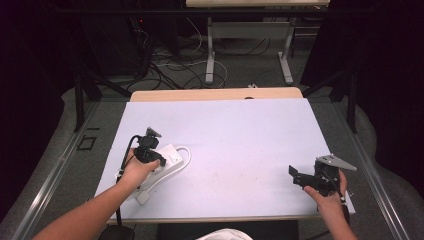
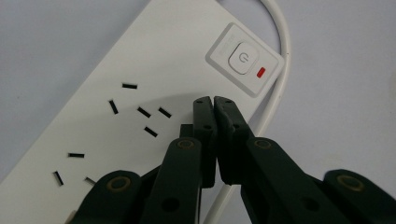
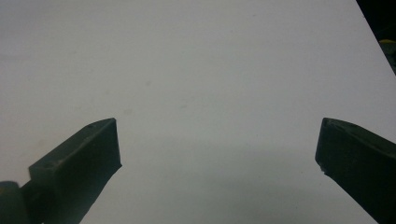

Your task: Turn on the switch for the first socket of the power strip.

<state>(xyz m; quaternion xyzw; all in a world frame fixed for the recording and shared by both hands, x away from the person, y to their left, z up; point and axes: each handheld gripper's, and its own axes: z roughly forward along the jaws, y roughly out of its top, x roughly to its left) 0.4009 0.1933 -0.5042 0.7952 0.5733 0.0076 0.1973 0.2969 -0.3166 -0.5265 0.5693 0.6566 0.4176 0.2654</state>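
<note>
A white power strip (image 1: 167, 162) (image 2: 140, 84) lies at the left of the white sheet (image 1: 235, 145), with a white cable (image 1: 185, 152) (image 2: 280, 51) looping round its far end. Its power button (image 2: 241, 58) has a red light (image 2: 261, 72) beside it. My left gripper (image 1: 157, 157) (image 2: 213, 100) is shut, and its tips hover just short of the button, above the strip's face. My right gripper (image 1: 296, 175) (image 3: 219, 140) stands open near the sheet's front right corner, with nothing between its jaws.
The sheet covers a wooden table (image 1: 215, 94). Beyond it stand a desk frame (image 1: 247, 45) and tangled cables (image 1: 170, 65) on the floor. Dark curtains hang on both sides.
</note>
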